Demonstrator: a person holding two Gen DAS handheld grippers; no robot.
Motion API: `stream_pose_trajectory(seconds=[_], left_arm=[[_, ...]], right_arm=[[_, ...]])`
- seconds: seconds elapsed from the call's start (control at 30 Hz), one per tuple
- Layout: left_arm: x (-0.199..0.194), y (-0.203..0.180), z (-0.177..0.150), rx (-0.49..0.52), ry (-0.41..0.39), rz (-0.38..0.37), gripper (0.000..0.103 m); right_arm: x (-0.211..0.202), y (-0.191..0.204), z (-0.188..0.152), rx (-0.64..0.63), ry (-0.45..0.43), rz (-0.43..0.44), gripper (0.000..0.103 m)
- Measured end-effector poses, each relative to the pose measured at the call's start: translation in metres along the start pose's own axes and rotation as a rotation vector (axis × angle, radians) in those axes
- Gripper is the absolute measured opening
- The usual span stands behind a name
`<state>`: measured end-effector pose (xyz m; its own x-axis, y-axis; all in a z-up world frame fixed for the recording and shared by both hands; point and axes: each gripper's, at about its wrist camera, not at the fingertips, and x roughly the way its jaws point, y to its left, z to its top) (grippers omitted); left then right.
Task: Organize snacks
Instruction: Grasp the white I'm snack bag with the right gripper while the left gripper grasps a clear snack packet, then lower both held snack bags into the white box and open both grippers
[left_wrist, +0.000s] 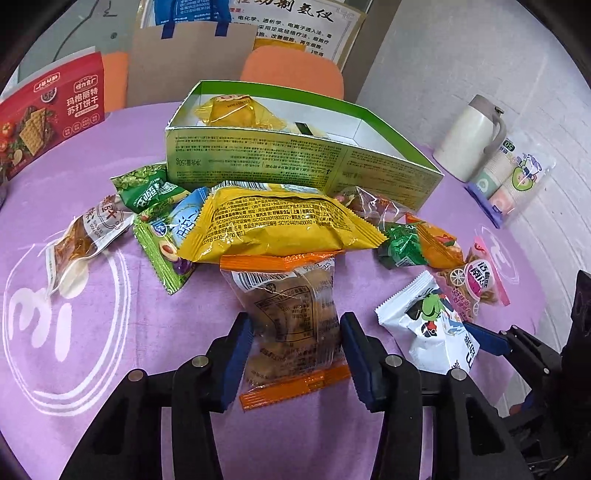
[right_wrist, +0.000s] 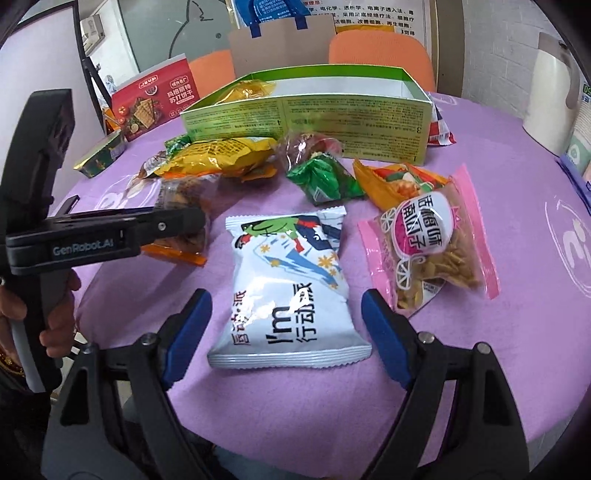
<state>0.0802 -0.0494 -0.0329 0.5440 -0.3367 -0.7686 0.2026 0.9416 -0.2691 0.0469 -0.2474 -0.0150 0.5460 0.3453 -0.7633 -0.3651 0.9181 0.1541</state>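
A clear snack packet with orange ends lies on the purple tablecloth in front of a pile of snacks. My left gripper has both blue pads pressed against its sides; in the right wrist view the left gripper pinches the same packet. A white packet with a cartoon print lies flat between the spread fingers of my right gripper, which is open and not touching it. Behind the pile stands an open green box with a yellow packet inside.
Loose snacks include a large yellow bag, a pink packet and a green wrapper. A red cracker box stands far left, a white flask and a pack of cups far right. A person's hand holds the left gripper's handle.
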Motion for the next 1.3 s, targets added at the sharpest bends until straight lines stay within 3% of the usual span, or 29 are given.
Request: stream_pose_trajectory(seconds=[0.1, 0.13, 0.23, 0.5, 0.73, 0.93, 1.1, 1.3], left_arm=[[0.001, 0.000, 0.000, -0.002, -0.001, -0.002, 0.049], [0.001, 0.000, 0.000, 0.000, -0.002, -0.004, 0.048], [-0.004, 0.000, -0.003, 0.014, 0.002, -0.009, 0.046], [-0.048, -0.018, 0.002, 0.097, -0.075, -0.039, 0.046], [-0.072, -0.030, 0.054, 0.140, -0.165, -0.076, 0.046], [-0.054, -0.032, 0.108, 0.121, -0.175, -0.078, 0.046], [-0.024, -0.030, 0.148, 0.094, -0.149, -0.072, 0.046], [0.012, -0.029, 0.180, 0.099, -0.105, -0.053, 0.046]], right_arm=[[0.002, 0.007, -0.001, -0.033, -0.002, -0.042, 0.081], [0.002, 0.009, -0.002, -0.046, -0.007, -0.066, 0.067], [-0.001, 0.011, -0.003, -0.051, -0.007, -0.066, 0.059], [-0.043, 0.018, 0.009, -0.051, -0.109, 0.012, 0.058], [-0.059, 0.005, 0.055, -0.042, -0.216, 0.007, 0.058], [-0.044, -0.012, 0.101, -0.027, -0.261, -0.045, 0.058], [-0.018, -0.037, 0.133, 0.025, -0.257, -0.064, 0.058], [0.026, -0.065, 0.163, 0.061, -0.190, -0.061, 0.058]])
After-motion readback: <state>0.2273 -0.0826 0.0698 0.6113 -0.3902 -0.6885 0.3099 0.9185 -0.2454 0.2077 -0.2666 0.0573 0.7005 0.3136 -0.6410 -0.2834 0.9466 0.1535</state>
